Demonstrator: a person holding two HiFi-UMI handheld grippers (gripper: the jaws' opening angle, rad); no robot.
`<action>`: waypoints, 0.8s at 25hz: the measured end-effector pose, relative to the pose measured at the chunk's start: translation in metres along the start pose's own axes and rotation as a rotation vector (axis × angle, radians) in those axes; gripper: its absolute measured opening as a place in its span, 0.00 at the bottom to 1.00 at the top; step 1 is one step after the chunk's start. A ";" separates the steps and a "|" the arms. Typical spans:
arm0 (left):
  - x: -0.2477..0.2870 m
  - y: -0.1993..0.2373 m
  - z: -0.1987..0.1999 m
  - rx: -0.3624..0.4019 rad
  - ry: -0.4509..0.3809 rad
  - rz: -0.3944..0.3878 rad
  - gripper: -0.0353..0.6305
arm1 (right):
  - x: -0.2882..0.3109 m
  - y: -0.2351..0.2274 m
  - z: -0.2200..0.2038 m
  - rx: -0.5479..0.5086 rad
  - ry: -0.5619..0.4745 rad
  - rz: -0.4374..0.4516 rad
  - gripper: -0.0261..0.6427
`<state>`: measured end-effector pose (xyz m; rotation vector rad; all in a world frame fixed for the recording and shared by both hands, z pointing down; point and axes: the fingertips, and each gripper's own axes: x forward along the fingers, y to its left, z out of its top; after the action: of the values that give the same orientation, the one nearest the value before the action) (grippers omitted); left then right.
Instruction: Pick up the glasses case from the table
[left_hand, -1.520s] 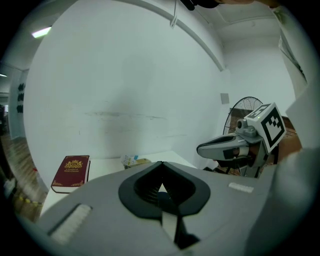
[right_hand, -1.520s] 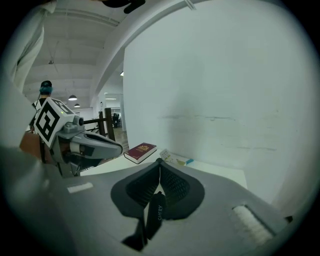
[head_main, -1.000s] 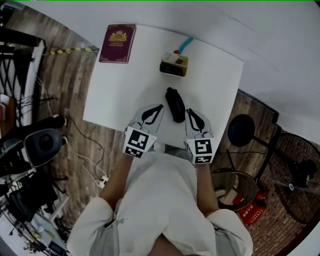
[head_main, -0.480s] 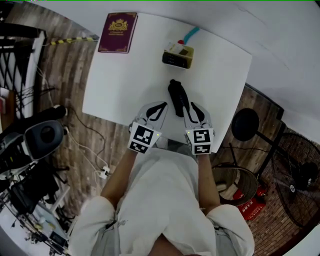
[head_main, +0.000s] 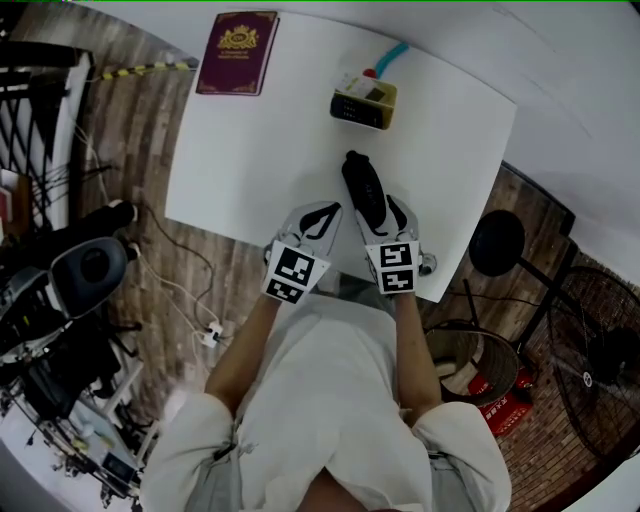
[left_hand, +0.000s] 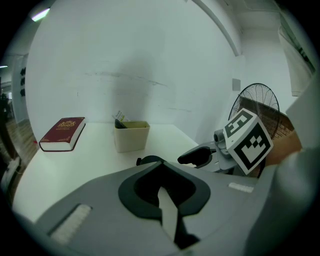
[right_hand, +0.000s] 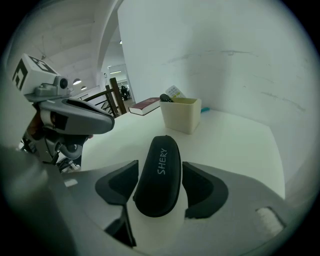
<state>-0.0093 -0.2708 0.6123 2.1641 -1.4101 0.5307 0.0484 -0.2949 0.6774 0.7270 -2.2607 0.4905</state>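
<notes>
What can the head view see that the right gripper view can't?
Only the head view shows the person's shirt and a fan. Only the right gripper view shows the word SHERY on the case, which lies between the opening jaws of the right hand-held gripper, with gaps on both sides. Both show the case, book, box, table and left hand-held gripper.

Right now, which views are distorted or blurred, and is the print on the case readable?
Head view: edges bend, table bright and evenly lit. Right gripper view: fisheye, dark corners; case sharp, print readable. Left gripper view: same fisheye; foreground looks soft.
</notes>
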 end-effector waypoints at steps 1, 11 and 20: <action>0.000 0.000 -0.001 -0.002 0.002 0.000 0.08 | 0.003 0.001 -0.002 0.000 0.008 0.002 0.46; -0.001 0.000 -0.008 -0.008 0.016 0.002 0.08 | 0.028 0.002 -0.019 0.001 0.070 0.011 0.56; -0.006 0.003 -0.011 -0.010 0.016 0.003 0.08 | 0.034 0.001 -0.022 0.018 0.080 0.012 0.55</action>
<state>-0.0149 -0.2610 0.6186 2.1455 -1.4048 0.5404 0.0385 -0.2943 0.7169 0.6910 -2.1899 0.5364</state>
